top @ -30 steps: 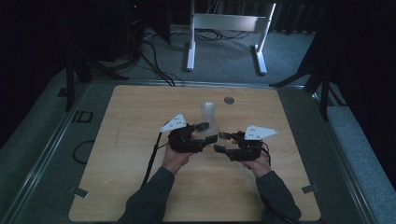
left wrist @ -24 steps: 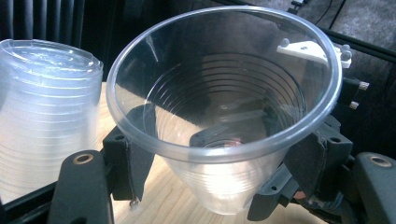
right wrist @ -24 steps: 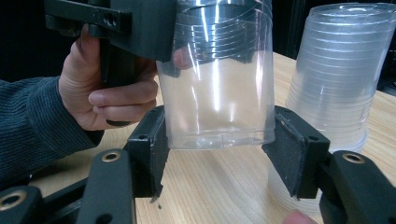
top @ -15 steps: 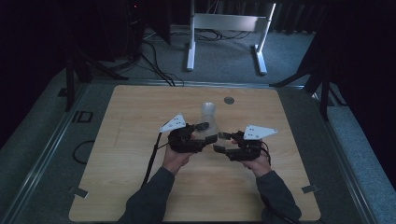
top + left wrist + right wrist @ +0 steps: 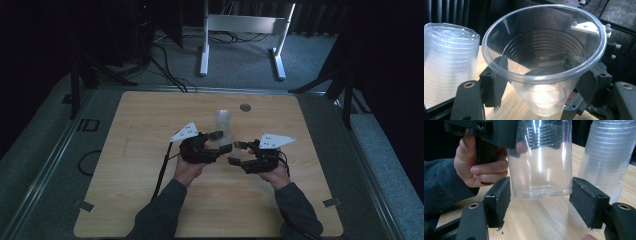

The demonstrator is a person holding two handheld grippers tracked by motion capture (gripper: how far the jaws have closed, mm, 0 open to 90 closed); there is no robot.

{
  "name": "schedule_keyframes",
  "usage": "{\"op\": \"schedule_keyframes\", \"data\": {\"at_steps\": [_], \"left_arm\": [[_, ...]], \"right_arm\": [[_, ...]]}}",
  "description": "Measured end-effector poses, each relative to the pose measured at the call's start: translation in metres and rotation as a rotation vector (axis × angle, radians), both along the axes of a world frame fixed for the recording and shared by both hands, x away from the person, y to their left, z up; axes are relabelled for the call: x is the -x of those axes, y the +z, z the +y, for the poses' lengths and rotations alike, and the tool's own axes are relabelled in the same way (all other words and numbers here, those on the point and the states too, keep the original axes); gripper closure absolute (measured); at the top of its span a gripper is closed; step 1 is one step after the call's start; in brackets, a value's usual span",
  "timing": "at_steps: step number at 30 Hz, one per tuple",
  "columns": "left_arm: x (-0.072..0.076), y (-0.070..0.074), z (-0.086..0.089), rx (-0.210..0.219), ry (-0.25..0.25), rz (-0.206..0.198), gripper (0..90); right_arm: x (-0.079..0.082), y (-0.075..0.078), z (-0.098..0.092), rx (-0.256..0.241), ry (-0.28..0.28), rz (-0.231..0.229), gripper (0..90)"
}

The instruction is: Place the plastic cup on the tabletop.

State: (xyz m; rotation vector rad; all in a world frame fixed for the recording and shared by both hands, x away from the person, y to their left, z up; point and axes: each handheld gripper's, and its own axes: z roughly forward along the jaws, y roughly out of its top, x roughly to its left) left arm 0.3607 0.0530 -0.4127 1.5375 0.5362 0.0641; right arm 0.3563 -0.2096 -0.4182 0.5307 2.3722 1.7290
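Cups: one loose cup (image 5: 544, 75) and one stack (image 5: 447, 60) whose count is too blurred to tell
Cup: clear, upright, between the two grippers, just beside the stack
Left gripper (image 5: 216, 144): jaws clamp the cup's sides
Right gripper (image 5: 540, 202): jaws wide — flanking the cup's base, not touching
Stack: standing on the wooden surface (image 5: 150, 120)
Hands: two — one per gripper

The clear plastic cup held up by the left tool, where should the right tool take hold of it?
Grip the clear ribbed plastic cup low on its smooth base band, coming level from the side. The left tool already clamps the upper wall under the rim, so the bottom is free. The right tool stands open either side of it, beside the stack of clear cups.
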Motion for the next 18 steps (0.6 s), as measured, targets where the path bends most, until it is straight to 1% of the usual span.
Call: {"op": "schedule_keyframes", "data": {"at_steps": [1,2,3,4,5,6,7,8,9,11,12,13,14,15,18], "left_arm": [[0.000,0.000,0.001,-0.007,0.002,-0.002,30.9],[0.000,0.000,0.001,-0.007,0.002,-0.002,31.0],[0.000,0.000,0.001,-0.014,0.004,-0.005,31.0],[0.000,0.000,0.001,-0.014,0.004,-0.005,31.1],[0.000,0.000,0.001,-0.026,0.007,-0.011,31.1],[0.000,0.000,0.001,-0.026,0.007,-0.011,31.2],[0.000,0.000,0.001,-0.036,0.010,-0.013,31.2],[0.000,0.000,0.001,-0.036,0.010,-0.013,31.2],[0.001,-0.001,0.001,-0.048,0.013,-0.016,31.2],[0.001,-0.001,0.000,-0.057,0.011,-0.018,31.2],[0.001,-0.001,0.000,-0.057,0.011,-0.018,31.2],[0.001,-0.001,0.000,-0.057,0.011,-0.018,31.2],[0.001,-0.001,0.000,-0.072,0.012,-0.022,31.2],[0.002,-0.001,-0.001,-0.076,0.013,-0.024,31.3],[0.002,-0.002,-0.002,-0.092,0.011,-0.035,31.4]], "right_arm": [[-0.001,0.002,0.000,0.008,0.004,0.006,28.2],[-0.001,0.002,0.000,0.008,0.004,0.006,28.2],[-0.001,0.004,0.000,0.024,-0.001,0.004,27.2],[-0.001,0.004,0.000,0.024,-0.001,0.004,27.2],[-0.001,0.008,0.000,0.041,0.005,0.000,27.0],[-0.001,0.008,0.000,0.041,0.005,0.000,27.0],[-0.002,0.011,0.000,0.065,0.010,0.000,27.0],[-0.002,0.011,0.000,0.065,0.010,0.000,27.0],[-0.002,0.014,0.002,0.095,0.011,-0.002,27.1],[-0.003,0.015,0.004,0.129,0.011,-0.005,27.1],[-0.003,0.015,0.004,0.129,0.011,-0.005,27.1],[-0.003,0.016,0.005,0.142,0.009,-0.006,27.1],[-0.003,0.016,0.005,0.142,0.009,-0.006,27.2],[-0.003,0.017,0.008,0.185,0.007,-0.008,27.2],[-0.005,0.016,0.012,0.221,0.009,-0.002,27.1]]}}
